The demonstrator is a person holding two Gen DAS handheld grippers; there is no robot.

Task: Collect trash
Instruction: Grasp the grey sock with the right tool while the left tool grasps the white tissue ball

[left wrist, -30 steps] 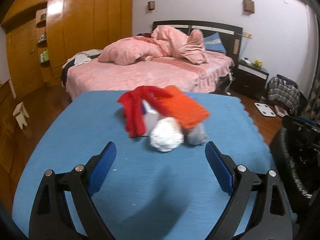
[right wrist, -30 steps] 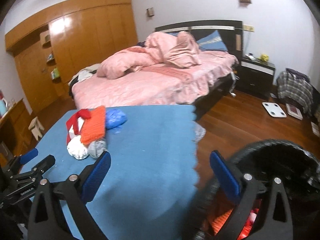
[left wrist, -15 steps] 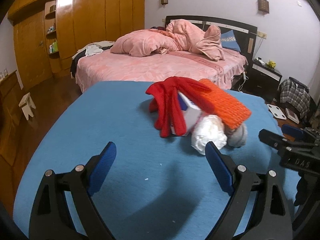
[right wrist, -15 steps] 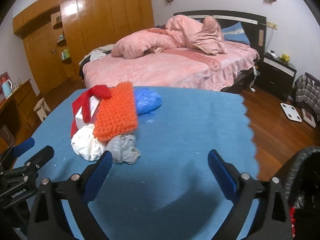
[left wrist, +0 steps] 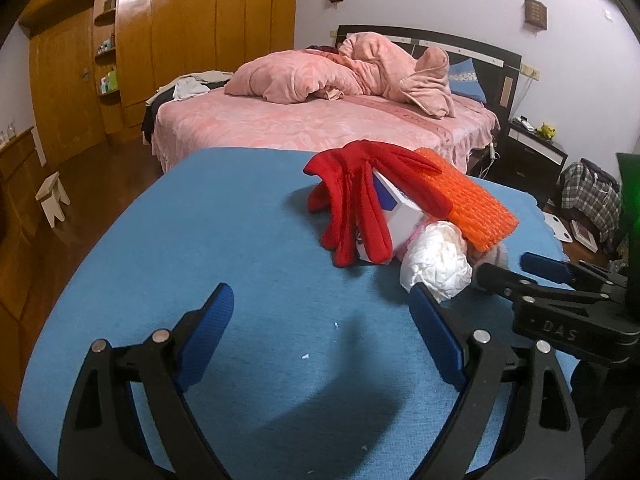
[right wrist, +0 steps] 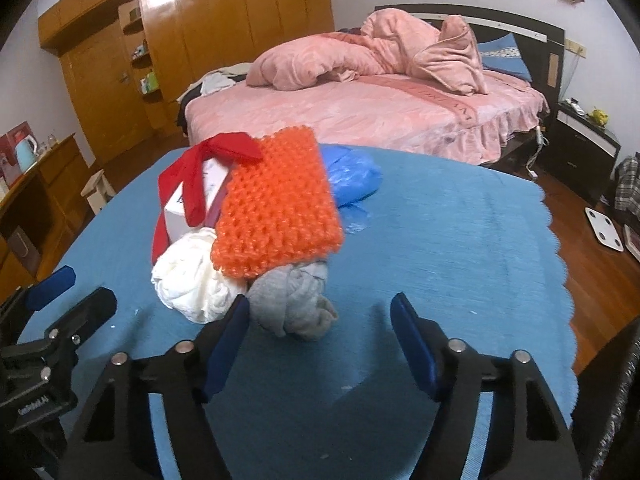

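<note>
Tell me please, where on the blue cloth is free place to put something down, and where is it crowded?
The blue tablecloth is bare right of the blue plastic bag, out to its scalloped edge, and bare left of the red cloth. It is crowded at the pile: orange mesh, white wad, grey wad, with both grippers close in front.

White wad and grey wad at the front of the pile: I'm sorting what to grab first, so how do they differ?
The white wad looks like crumpled paper or tissue; the grey wad looks like knotted soft cloth. The white wad sits nearer the left gripper; the grey wad lies just ahead of the right gripper, whose jaws have just been closing with nothing between them yet. Both rest on the blue cloth, partly under the orange mesh pad.
</note>
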